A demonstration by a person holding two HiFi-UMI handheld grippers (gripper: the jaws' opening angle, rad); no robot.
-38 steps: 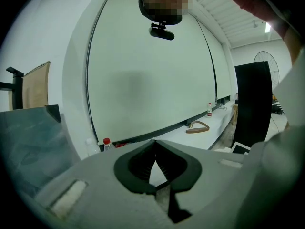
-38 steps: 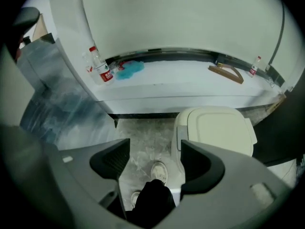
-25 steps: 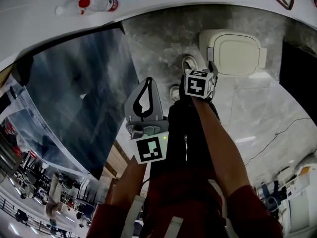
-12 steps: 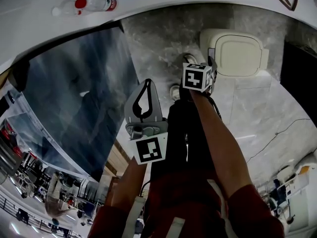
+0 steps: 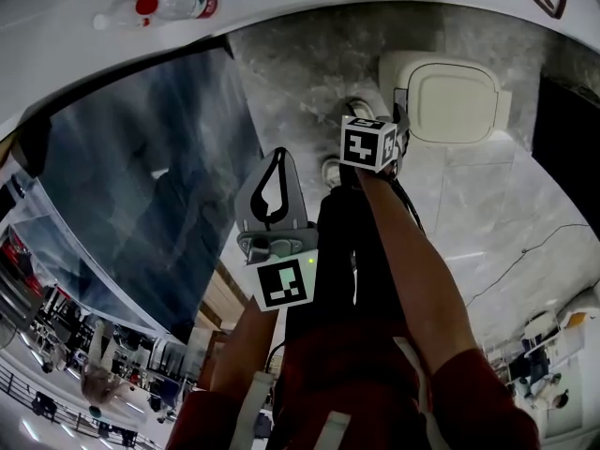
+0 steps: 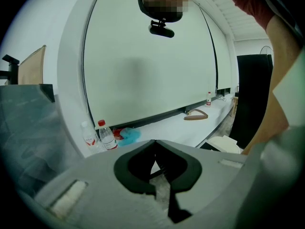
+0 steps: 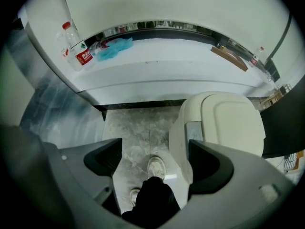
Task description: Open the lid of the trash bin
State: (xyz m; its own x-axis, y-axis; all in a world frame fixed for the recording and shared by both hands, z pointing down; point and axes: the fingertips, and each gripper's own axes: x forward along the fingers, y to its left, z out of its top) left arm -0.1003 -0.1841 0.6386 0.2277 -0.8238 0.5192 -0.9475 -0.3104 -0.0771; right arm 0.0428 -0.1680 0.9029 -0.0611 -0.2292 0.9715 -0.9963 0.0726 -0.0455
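The cream trash bin [image 5: 452, 101] stands on the marble floor at the upper right of the head view, its lid down. My right gripper [image 5: 380, 134] hovers at the bin's left side, mostly hidden behind its marker cube. In the right gripper view the right gripper [image 7: 153, 149] is open with only floor between its jaws. The bin [image 7: 233, 128] lies just right of them, and the right jaw overlaps its left edge beside a small grey panel [image 7: 194, 131]. My left gripper [image 5: 278, 157] is held lower left, away from the bin. It is shut on nothing [image 6: 155, 143].
A white counter [image 7: 157, 63] runs behind the bin with water bottles [image 7: 76, 49], a blue cloth [image 7: 113, 46] and a wooden piece [image 7: 229, 57]. A dark glass panel [image 5: 150, 176] stands to the left, a black cabinet [image 5: 567, 139] to the right. My shoes [image 7: 156, 167] are below the jaws.
My right gripper has shifted slightly up and to the left, staying beside the bin. The left gripper and the bin lid have not moved.
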